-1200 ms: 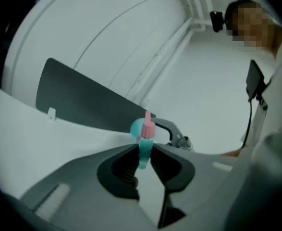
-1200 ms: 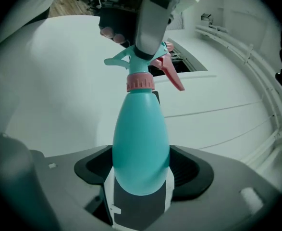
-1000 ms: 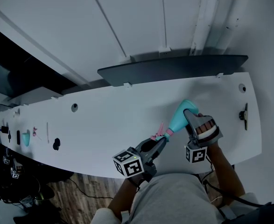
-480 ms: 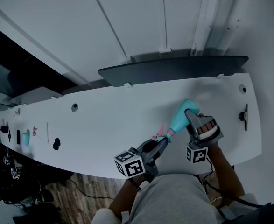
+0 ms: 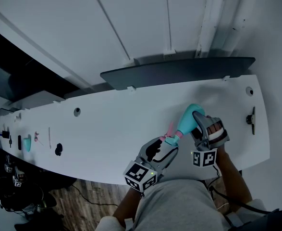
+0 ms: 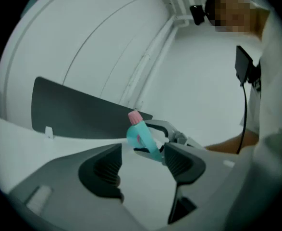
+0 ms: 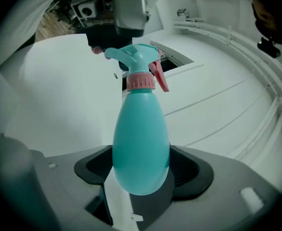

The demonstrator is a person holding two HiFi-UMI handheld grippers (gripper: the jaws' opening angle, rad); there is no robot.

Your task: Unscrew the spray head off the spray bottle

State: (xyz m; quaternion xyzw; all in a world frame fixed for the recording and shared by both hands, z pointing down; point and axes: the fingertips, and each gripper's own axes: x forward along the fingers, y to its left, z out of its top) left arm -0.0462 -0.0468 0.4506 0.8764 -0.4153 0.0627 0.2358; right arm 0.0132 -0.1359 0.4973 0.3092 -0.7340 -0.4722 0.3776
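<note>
1. White table [image 5: 107, 124]; long and curved, running across the head view, with the person's body at its near edge.
2. Dark panel [image 5: 179, 69]; lying along the table's far edge, below the pale wall.
3. Right gripper [image 5: 198, 121]; clenched on the bottle, one pad pressing each side of the wide lower body in the right gripper view [image 7: 141, 170]; above the near right part of the table.
4. Left gripper [image 5: 168, 146]; jaws opening, pads clear of everything, nothing caught between them in the left gripper view [image 6: 143, 165]; fingertips just beside the spray head.
5. Teal spray bottle [image 5: 186, 119]; held slanted in the right gripper, fat base toward the wall, neck pointing down toward the left gripper; seen small, beyond the open jaws, in the left gripper view [image 6: 140, 136].
6. Spray head [image 7: 131, 57]; teal with a pink trigger [image 7: 160, 76], seated on the bottle's neck.
7. Pink collar [image 7: 141, 82]; ringing the neck between body and head.
8. Small things [image 5: 26, 142] at the table's far left end; too small to tell.
</note>
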